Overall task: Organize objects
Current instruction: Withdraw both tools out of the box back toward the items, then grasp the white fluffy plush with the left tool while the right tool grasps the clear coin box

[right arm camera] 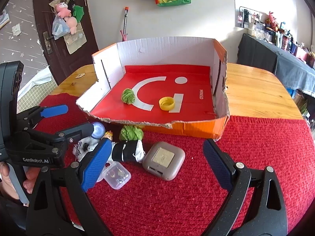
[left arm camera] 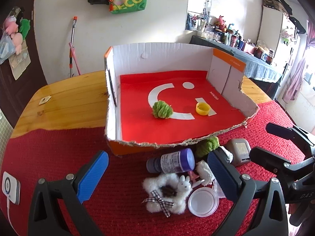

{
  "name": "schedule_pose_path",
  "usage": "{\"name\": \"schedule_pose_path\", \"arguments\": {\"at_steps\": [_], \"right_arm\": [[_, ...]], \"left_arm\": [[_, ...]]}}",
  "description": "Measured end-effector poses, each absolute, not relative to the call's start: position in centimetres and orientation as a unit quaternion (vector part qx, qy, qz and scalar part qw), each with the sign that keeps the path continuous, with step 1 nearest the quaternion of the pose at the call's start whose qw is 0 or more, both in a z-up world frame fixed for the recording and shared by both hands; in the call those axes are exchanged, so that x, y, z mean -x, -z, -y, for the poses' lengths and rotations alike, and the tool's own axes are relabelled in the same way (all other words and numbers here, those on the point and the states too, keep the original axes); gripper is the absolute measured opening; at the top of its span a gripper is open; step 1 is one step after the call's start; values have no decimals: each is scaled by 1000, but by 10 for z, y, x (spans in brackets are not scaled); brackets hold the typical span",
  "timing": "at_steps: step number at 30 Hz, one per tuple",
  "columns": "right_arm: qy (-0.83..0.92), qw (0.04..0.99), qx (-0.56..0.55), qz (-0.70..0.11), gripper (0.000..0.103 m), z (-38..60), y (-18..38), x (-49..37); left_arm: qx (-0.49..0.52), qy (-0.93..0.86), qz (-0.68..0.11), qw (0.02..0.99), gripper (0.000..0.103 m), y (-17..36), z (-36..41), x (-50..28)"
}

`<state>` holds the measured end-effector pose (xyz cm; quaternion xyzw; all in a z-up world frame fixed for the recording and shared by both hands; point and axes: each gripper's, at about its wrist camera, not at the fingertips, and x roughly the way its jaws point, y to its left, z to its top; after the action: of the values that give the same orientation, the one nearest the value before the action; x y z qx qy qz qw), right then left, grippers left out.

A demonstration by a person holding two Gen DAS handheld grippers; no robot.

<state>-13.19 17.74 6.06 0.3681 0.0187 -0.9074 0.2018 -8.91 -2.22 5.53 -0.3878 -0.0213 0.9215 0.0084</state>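
Observation:
An orange cardboard box with a red liner holds a green yarn ball and a yellow cap. In front of it lie a purple bottle, a second yarn ball, a fluffy white flower clip, a round clear lid, a grey square case, a black-and-white doll and a small clear box. My left gripper is open above the pile. My right gripper is open around the grey case.
A red woven mat covers the near part of a wooden table. A white device with a cable lies at the mat's left edge. A wall, a door and a cluttered counter stand behind.

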Motion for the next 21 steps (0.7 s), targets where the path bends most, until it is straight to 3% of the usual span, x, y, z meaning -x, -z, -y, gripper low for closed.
{"name": "schedule_pose_path", "arguments": {"at_steps": [21], "right_arm": [[890, 219, -399, -30, 95, -169, -34, 106]], "left_arm": [[411, -911, 30, -10, 103, -31, 43, 67]]}}
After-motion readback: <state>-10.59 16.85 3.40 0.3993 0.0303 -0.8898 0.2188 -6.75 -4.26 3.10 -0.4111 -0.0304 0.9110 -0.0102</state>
